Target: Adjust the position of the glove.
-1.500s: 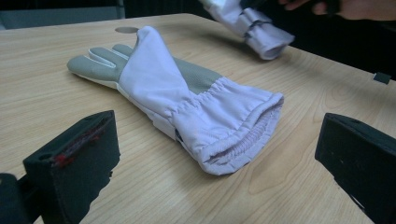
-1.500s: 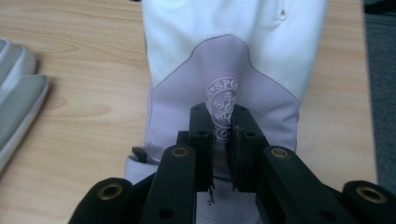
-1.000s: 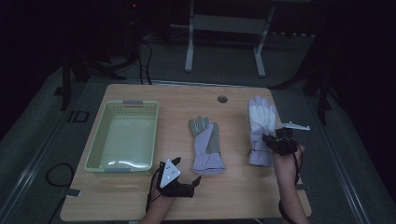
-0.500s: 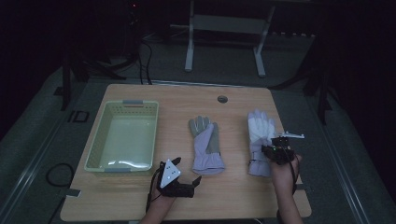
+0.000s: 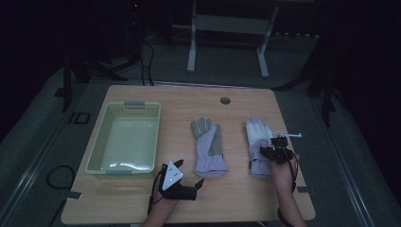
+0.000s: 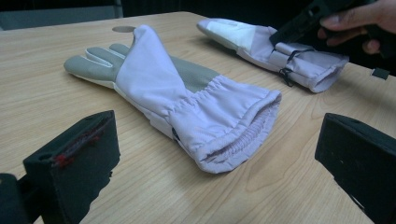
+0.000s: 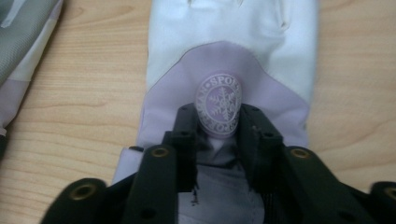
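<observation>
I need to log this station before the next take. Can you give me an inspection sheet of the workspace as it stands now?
Surface: wooden table, with a round hole near the far edge.
Job's things: pale green basket at the left, nothing seen inside; middle glove lying flat, grey palm up; right glove, white and lilac, with a snowflake badge.
Clutter: nothing seen.
Grippers: left gripper open, jaws wide apart, low at the near edge and pointing at the middle glove's cuff; right gripper pinching a raised fold of the right glove at its badge.
Cables: one coiled on the floor at the left.
Surroundings: dark room, grey floor, a metal stand behind the table.
</observation>
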`<action>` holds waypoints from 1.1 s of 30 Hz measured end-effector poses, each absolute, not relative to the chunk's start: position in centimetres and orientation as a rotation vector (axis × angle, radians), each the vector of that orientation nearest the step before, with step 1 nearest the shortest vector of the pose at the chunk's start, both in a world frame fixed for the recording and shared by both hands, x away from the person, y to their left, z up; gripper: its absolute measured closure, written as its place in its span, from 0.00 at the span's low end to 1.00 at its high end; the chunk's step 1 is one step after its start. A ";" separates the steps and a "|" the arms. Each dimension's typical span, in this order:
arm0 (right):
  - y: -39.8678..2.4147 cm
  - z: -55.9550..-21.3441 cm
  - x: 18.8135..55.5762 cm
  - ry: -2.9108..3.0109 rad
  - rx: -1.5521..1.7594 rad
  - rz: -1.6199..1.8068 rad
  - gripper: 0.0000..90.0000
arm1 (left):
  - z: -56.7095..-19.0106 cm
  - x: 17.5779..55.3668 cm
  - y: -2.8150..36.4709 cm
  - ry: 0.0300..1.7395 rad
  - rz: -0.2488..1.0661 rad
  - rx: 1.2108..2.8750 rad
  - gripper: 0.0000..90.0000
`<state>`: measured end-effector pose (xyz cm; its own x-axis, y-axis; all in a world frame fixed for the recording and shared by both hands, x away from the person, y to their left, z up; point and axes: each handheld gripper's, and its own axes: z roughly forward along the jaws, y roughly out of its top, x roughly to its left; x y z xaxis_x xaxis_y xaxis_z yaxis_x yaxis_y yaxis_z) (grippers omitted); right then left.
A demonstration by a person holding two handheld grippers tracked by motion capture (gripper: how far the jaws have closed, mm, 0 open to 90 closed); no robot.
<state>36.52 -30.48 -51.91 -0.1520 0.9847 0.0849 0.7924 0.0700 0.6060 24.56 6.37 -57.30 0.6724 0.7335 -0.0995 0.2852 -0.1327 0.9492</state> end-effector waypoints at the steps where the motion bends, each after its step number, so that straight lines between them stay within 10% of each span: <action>1: -30.5 -51.5 36.7 2.021 1.749 0.762 0.73 | -57.3 24.6 6.4 0.829 0.475 1.710 0.00; 11: -31.4 -47.9 38.6 2.255 1.528 0.733 0.46 | -57.3 24.6 6.4 0.829 0.474 1.709 0.00; 33: -32.0 -52.2 41.1 2.467 1.540 0.639 0.68 | -57.3 24.6 6.4 0.830 0.462 1.710 0.00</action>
